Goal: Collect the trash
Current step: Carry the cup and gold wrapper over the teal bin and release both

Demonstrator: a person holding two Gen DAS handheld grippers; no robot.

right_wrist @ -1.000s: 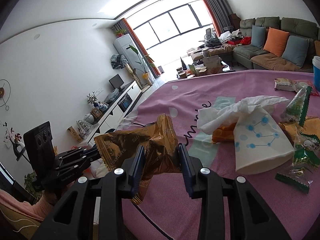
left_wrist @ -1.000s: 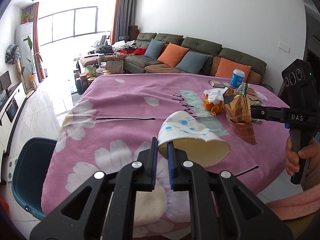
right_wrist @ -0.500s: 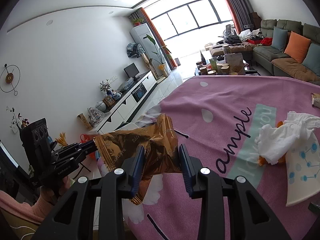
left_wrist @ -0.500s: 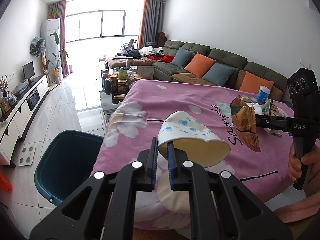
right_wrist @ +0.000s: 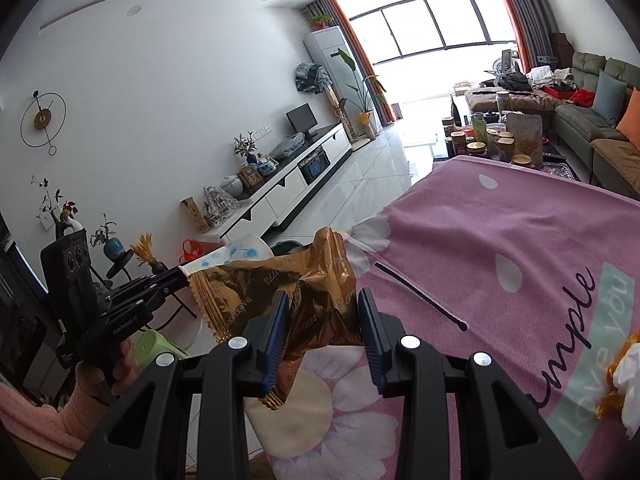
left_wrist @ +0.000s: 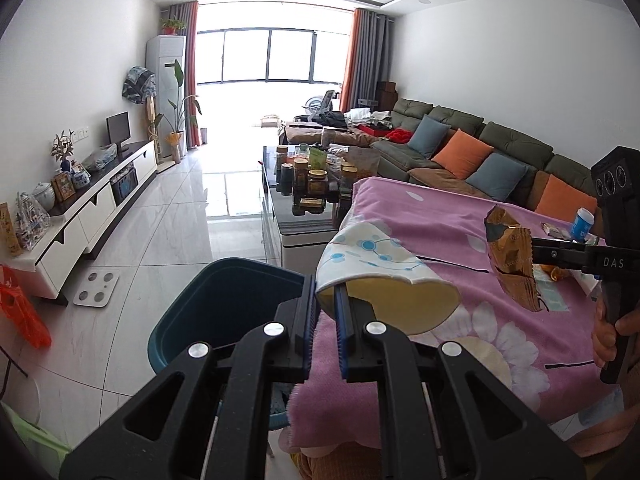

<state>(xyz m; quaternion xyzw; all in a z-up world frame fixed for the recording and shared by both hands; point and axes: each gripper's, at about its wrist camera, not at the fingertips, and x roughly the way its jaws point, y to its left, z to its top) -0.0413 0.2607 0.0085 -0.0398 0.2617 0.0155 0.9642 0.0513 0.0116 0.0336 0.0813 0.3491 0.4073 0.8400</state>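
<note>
Both loads swung off the table (left_wrist: 440, 216) since a second ago, bin (left_wrist: 224, 300) now in view at 9 o'clock of the cup (left_wrist: 380, 276). Left gripper (left_wrist: 325, 300) nearly closed, pinching cup rim. Right gripper (right_wrist: 324, 320) part-open, clamped on wrapper (right_wrist: 304, 288). Looks like drop time soon; tissue (right_wrist: 628, 376) left on table.

Bright daylight floods in through the window (left_wrist: 266, 56), blown out to white and glaring off the floor (left_wrist: 168, 216), while fisheye bending and dark vignetting warp the sharp frames' edges.
</note>
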